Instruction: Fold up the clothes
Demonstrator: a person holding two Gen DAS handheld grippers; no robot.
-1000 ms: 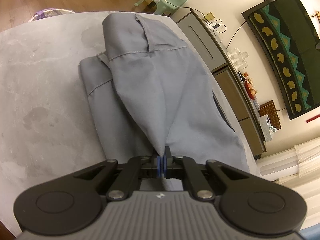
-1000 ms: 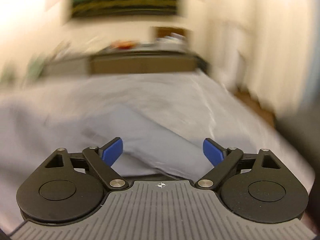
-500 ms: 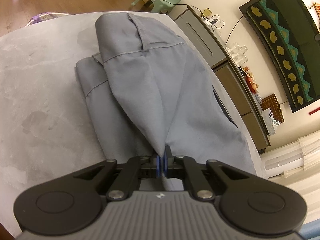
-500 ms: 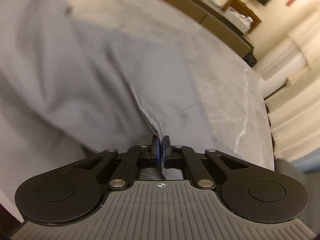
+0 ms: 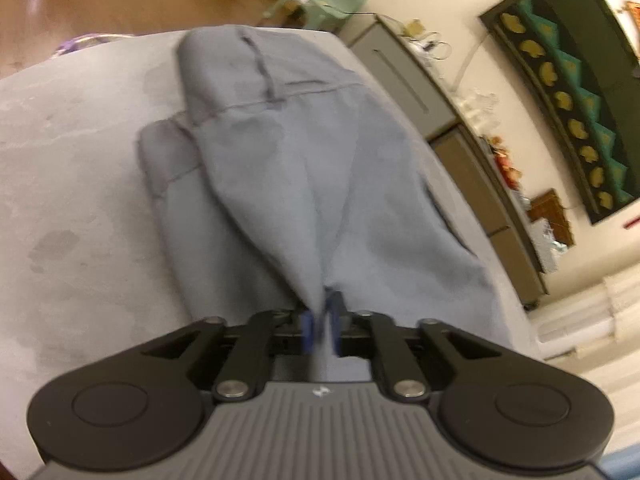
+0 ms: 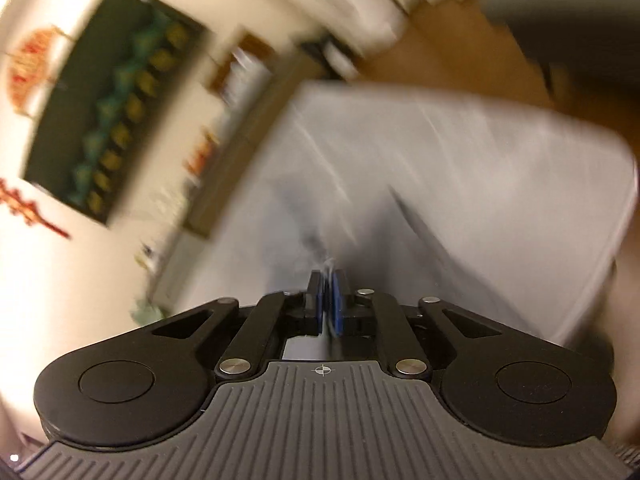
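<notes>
Table (image 5: 68, 184): grey and mottled, bare on the left side of the left wrist view; it serves as the folding surface, so the cloth lies flat on it.
Trousers (image 5: 320, 168): grey, lying along the middle of the table with the waistband at the far end; one layer is drawn up into a peak toward the camera, likely so it can be laid over the rest as a fold.
Left gripper (image 5: 321, 325): low over the near end of the trousers; its jaws are opening, and the tip of that peak hangs in the narrow gap between the blue pads (image 5: 306, 328); I judge the grip is being let go, though blur hides whether the pads press the cloth.
Cabinet (image 5: 476, 184): against the wall to the right of the table, cluttered on top; the small items are too blurred to name.
Wall hanging (image 5: 576, 80): dark with green and gold shapes; no writing on it.
Right gripper (image 6: 327, 304): heavily blurred view; jaws opening from nearly closed, a pale wisp of cloth between them; held or not, I cannot tell.
Writing: only a small crosshair mark on each gripper body; no brand readable.
</notes>
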